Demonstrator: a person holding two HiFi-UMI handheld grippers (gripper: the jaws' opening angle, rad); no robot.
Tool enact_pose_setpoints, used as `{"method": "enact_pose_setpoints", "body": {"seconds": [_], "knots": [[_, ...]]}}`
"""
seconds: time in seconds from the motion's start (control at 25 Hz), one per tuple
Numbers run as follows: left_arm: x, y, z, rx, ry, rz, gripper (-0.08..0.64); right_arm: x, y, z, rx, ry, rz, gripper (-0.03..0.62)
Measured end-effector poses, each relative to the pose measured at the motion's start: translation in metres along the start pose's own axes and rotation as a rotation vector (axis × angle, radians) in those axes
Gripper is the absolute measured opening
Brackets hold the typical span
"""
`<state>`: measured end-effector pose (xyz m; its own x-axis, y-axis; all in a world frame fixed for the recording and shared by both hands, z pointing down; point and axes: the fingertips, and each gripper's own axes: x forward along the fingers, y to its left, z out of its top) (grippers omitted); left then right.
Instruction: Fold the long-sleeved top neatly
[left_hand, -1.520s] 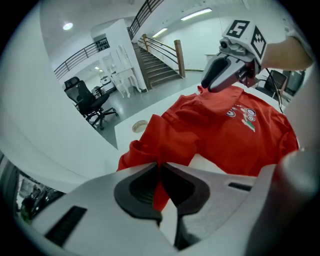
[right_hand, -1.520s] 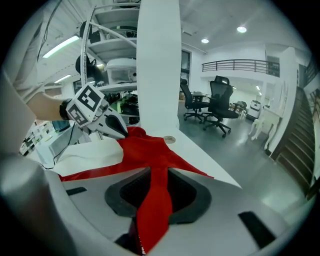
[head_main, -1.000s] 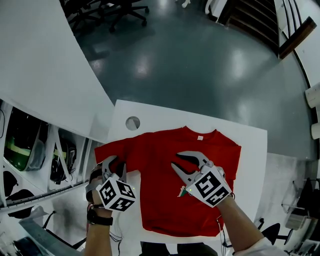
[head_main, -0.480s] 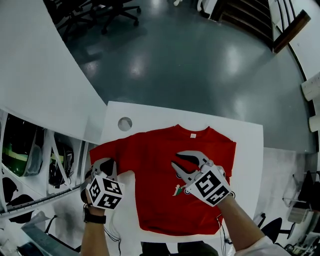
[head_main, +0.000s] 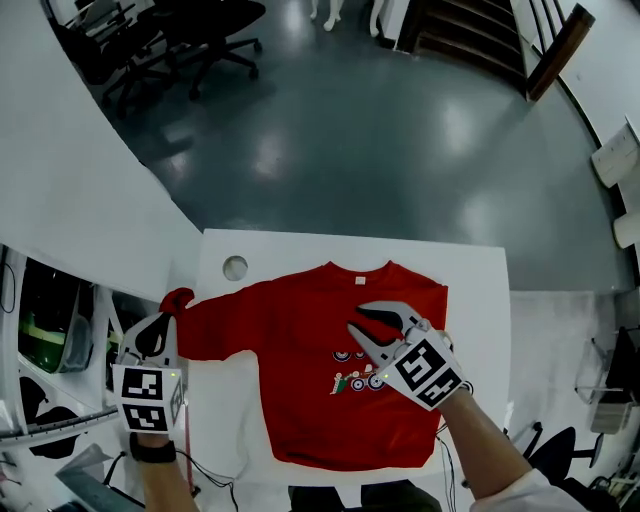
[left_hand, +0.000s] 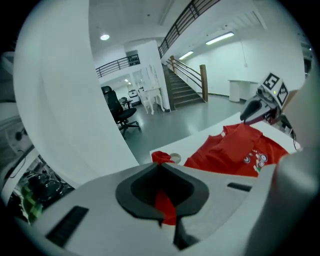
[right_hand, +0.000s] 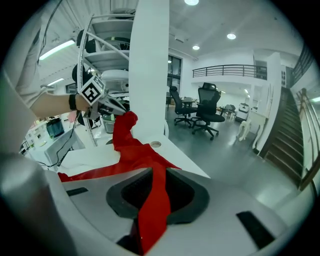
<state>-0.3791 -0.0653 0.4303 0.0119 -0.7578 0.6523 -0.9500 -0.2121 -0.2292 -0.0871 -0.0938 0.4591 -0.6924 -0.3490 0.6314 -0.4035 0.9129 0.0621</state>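
Observation:
A red long-sleeved top (head_main: 310, 400) lies front up on the white table (head_main: 480, 280), its collar at the far side. My left gripper (head_main: 166, 312) is off the table's left edge, shut on the end of the left sleeve (head_main: 205, 325), which stretches out from the body. In the left gripper view red cloth (left_hand: 165, 207) sits pinched between the jaws. My right gripper (head_main: 358, 320) is over the chest, shut on a raised fold of the top (right_hand: 152, 210). A small printed picture (head_main: 350, 380) shows just under it.
A round hole (head_main: 235, 267) lies in the table's far left corner. A white curved partition (head_main: 80, 190) and shelving (head_main: 50, 330) stand to the left. Office chairs (head_main: 190, 40) and dark floor lie beyond the table; stairs (left_hand: 185, 90) are further back.
The left gripper shut on the sleeve end, then rose and moved out to the left, drawing the sleeve straight. The right gripper shifted slightly with its fold, uncovering the print.

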Motion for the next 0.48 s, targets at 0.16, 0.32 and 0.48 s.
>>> {"method": "enact_pose_setpoints", "body": {"seconds": [0.16, 0.32, 0.48], "knots": [[-0.026, 0.001, 0.047, -0.071, -0.124, -0.013, 0.017, -0.021, -0.004, -0.009, 0.016, -0.005, -0.024, 0.095], [-0.049, -0.015, 0.094, -0.094, -0.228, -0.041, 0.017, -0.042, -0.008, -0.019, 0.031, -0.013, -0.049, 0.095], [-0.067, -0.047, 0.139, -0.079, -0.303, -0.085, 0.017, -0.067, -0.014, -0.030, 0.050, -0.021, -0.077, 0.095]]}}
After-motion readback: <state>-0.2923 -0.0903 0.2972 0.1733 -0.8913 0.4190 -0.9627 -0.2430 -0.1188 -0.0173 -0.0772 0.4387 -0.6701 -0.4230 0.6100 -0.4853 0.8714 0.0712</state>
